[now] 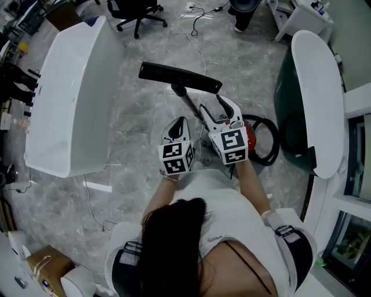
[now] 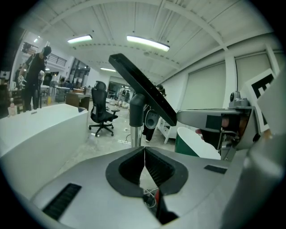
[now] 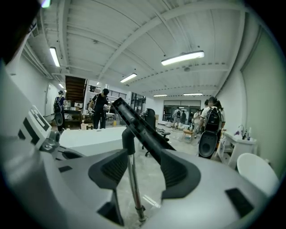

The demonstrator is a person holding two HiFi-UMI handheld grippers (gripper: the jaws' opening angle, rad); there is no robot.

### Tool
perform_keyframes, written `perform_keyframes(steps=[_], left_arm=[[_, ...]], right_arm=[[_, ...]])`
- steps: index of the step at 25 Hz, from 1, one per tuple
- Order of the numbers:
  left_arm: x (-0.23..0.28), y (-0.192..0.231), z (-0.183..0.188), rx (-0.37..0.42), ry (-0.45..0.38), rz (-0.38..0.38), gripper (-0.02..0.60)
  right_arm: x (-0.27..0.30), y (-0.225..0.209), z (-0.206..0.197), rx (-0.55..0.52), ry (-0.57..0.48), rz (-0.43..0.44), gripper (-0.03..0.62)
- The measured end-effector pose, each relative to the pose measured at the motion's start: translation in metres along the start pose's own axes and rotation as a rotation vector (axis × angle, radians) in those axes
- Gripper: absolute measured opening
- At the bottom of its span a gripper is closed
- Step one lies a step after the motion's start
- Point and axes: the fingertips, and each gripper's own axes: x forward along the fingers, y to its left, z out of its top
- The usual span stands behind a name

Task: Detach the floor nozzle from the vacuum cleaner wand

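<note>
Floor nozzle [image 1: 179, 77]: long black bar, upper centre of the head view. We see it tilted and joined to the wand by a black elbow.
Wand [image 1: 190, 104]: thin metal tube. It runs from the nozzle's elbow down and right to the 2 grippers at frame centre.
Left gripper [image 1: 181, 122]: centre of the head view, just left of the wand. Its jaws are pressed together, and we see nothing pinched between the pads. In the left gripper view the wand and nozzle stand beyond the tips, at upper centre.
Right gripper [image 1: 211, 105]: just right of the left one, at the wand. Its jaws are spread, with the wand standing between them. In the right gripper view the tube sits nearer the left pad, with a clear gap to the right pad. We see neither pad pressing on it.
Hose [image 1: 268, 142]: black loop on the floor, centre right, beside the right gripper.
White table [image 1: 75, 93]: upper left.
Office chair [image 1: 136, 14]: top edge, left of centre.
Floor [image 1: 133, 116]: grey marbled tiles.
Person [image 1: 174, 243]: bottom centre, dark hair, white top. We see both arms reaching up the frame.
</note>
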Motion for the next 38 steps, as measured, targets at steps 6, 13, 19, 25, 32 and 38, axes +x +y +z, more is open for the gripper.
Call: perform_keyframes(steps=[6, 13, 19, 25, 32, 38], left_arm=[[0.010, 0.008, 0.009, 0.001, -0.001, 0.007, 0.006], [0.018, 0.012, 0.013, 0.003, 0.004, 0.007, 0.006], [0.022, 0.019, 0.013, -0.003, 0.003, 0.020, 0.006], [0.025, 0.027, 0.013, -0.012, 0.010, 0.032, 0.006], [0.029, 0.037, 0.012, -0.024, 0.016, 0.045, 0.006], [0.030, 0.040, 0.016, -0.024, 0.009, 0.042, 0.006]], right_arm=[[0.014, -0.005, 0.011, -0.115, 0.001, -0.017, 0.265], [0.029, -0.008, 0.015, -0.250, 0.035, -0.045, 0.290], [0.040, -0.006, 0.013, -0.336, 0.066, -0.049, 0.295], [0.054, -0.013, 0.012, -0.370, 0.111, -0.035, 0.295], [0.067, -0.016, 0.018, -0.439, 0.117, -0.040, 0.295], [0.077, -0.013, 0.018, -0.485, 0.140, -0.020, 0.298]])
